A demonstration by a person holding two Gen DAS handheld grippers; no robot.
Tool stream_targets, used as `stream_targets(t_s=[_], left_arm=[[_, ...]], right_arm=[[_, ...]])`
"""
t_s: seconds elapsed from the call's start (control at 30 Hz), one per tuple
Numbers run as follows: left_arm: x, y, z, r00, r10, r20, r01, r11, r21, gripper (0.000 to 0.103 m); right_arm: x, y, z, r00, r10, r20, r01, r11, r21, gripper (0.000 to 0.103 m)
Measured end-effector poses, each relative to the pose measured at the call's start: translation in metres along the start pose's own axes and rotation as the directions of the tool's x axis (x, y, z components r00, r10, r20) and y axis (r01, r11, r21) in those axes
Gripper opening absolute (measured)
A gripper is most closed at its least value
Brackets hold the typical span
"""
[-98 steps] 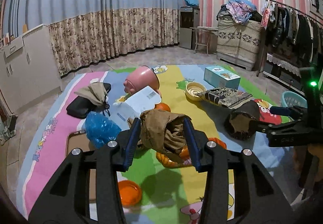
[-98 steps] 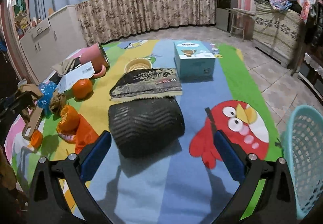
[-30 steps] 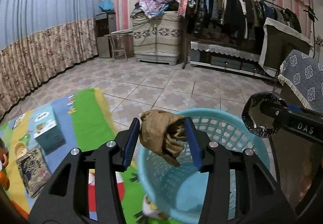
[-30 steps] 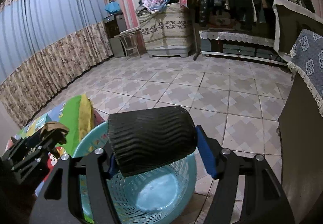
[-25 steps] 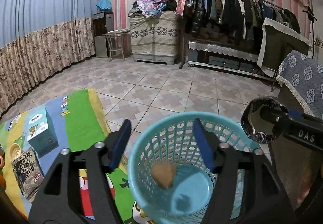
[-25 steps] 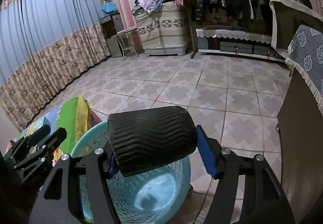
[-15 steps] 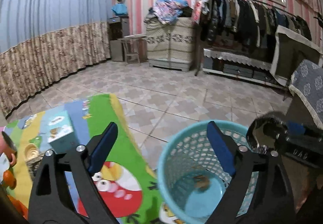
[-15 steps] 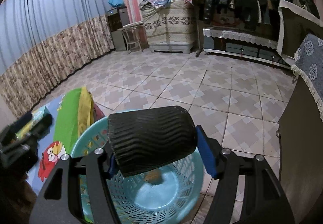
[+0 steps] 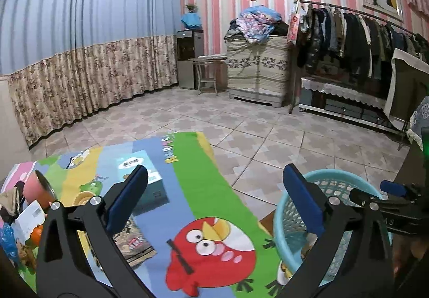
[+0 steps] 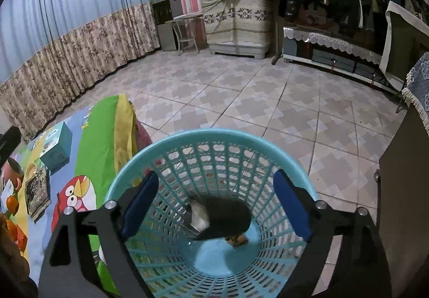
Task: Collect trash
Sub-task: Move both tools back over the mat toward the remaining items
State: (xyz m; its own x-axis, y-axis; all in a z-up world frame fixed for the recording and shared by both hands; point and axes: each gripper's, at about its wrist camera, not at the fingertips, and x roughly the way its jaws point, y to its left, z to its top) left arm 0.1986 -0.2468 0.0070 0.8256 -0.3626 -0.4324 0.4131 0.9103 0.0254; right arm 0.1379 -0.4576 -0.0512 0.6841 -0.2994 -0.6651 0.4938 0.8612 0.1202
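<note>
My right gripper is open and empty, right above the mouth of the light blue basket. A black ribbed cup lies inside the basket, with a brown scrap beside it on the bottom. My left gripper is open and empty, over the colourful mat, left of the basket. Trash stays at the mat's far left: a pink cup, a brown crumpled bag, a white label paper, an orange, a blue bag.
A teal box, a patterned flat packet and a yellow bowl lie on the mat. Tiled floor stretches beyond. A clothes rack, covered cabinet and curtains line the walls. Dark furniture stands right of the basket.
My left gripper dropped the brown bag into the basket and swung left over the mat. My right gripper opened and the black cup fell into the basket.
</note>
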Motion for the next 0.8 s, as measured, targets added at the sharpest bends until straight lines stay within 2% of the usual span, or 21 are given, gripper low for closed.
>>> stream_targets(t_s=[0.1,0.37,0.8], left_arm=[[-0.002,0.010,0.001,1.000,0.012,0.003,-0.012,1.000,-0.014,0.097],[-0.023,0.039,-0.007,0.999,0.046,0.011,-0.045,0.998,-0.040,0.097],[-0.059,0.099,-0.048,0.993,0.100,-0.057,-0.106,0.988,-0.113,0.097]], right_arm=[[-0.004,0.001,0.000,1.000,0.002,0.014,-0.002,1.000,0.011,0.094],[-0.023,0.015,0.006,0.996,0.022,0.085,-0.021,1.000,-0.011,0.096],[-0.055,0.104,-0.015,0.980,0.140,0.142,-0.112,0.976,-0.188,0.097]])
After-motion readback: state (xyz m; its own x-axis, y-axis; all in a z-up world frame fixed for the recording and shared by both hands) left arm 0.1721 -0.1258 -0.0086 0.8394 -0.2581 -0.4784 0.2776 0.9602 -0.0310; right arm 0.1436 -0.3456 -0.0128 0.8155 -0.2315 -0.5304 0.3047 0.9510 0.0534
